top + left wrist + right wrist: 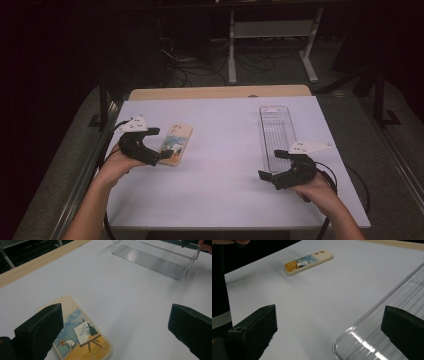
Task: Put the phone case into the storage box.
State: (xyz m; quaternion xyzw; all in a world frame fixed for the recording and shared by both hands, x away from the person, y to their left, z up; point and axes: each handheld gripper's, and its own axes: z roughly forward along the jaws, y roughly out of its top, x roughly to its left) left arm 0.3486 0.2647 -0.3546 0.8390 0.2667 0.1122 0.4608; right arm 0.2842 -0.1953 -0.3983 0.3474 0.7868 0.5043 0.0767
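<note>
A flat cream case with a painted picture (176, 143) lies on the left of the white table (225, 170). My left gripper (159, 144) stands open at the case's near left edge, with nothing held. In the left gripper view the case (82, 337) lies just inside the left jaw, and the gripper (115, 332) gapes wide. A long clear plastic tray (276, 131) lies on the right. My right gripper (271, 165) is open at the tray's near end. In the right gripper view the tray corner (387, 322) sits by the right jaw of the gripper (327, 332), with the case (308, 261) far off.
A wooden strip (220, 92) runs along the table's far edge. Behind it stand a white metal frame (272, 30) and loose cables on the floor (200, 65). The person's hands come in from the near edge of the table.
</note>
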